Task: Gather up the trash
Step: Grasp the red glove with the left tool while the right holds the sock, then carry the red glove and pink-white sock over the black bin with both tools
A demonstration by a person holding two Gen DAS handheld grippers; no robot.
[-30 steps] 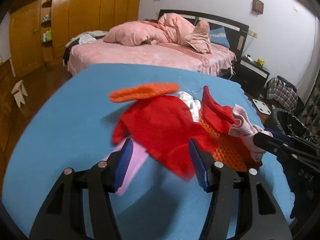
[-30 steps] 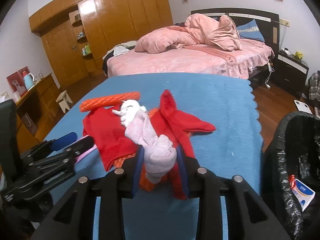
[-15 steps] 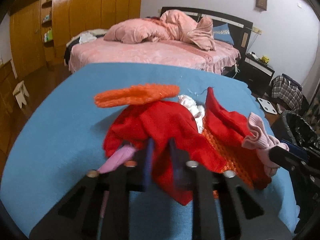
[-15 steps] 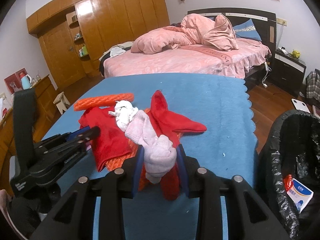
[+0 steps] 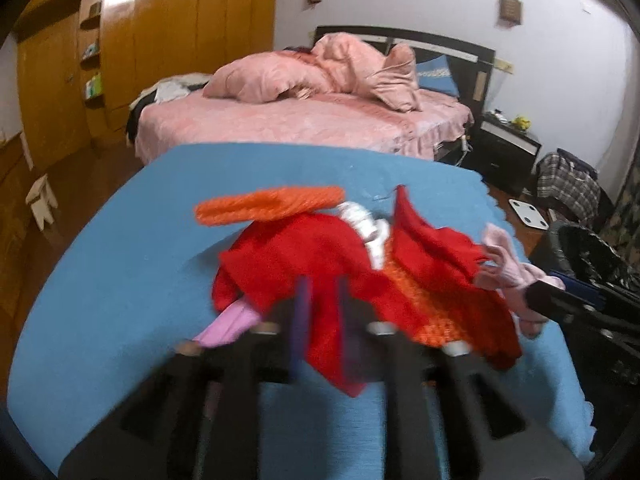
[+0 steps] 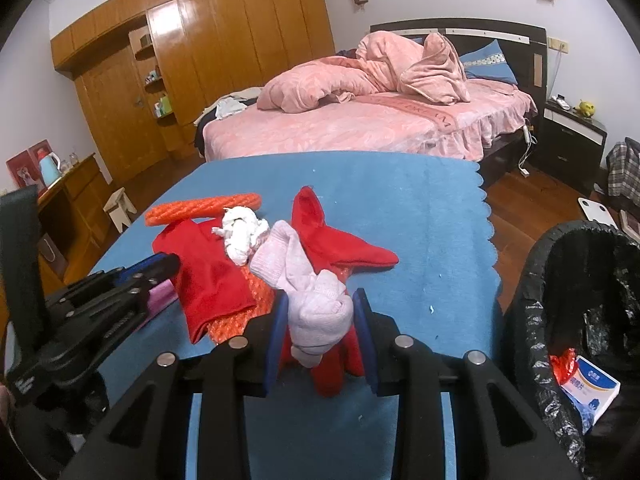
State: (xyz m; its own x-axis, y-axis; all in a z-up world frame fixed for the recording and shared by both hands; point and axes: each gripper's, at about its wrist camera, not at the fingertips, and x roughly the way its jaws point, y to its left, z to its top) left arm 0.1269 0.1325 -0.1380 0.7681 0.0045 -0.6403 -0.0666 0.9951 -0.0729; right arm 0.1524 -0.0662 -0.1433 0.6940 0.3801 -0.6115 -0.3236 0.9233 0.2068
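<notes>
Pinched low centre in the right-wrist view: pale pink bunched knit sock (image 6: 304, 276), clamped between the pads of the right claw (image 6: 320, 296), over the blue-clothed bench (image 6: 420, 220). To the lower right, nearest this hand: round black-bagged bin (image 6: 532, 280). Left claw (image 5: 322, 284) just opening, with red fabric cloth (image 5: 300, 248) between the jaws. Too blurred to tell whether gripped.

Right gripper (image 6: 320, 330) clamps pale pink sock (image 6: 316, 300).
</notes>
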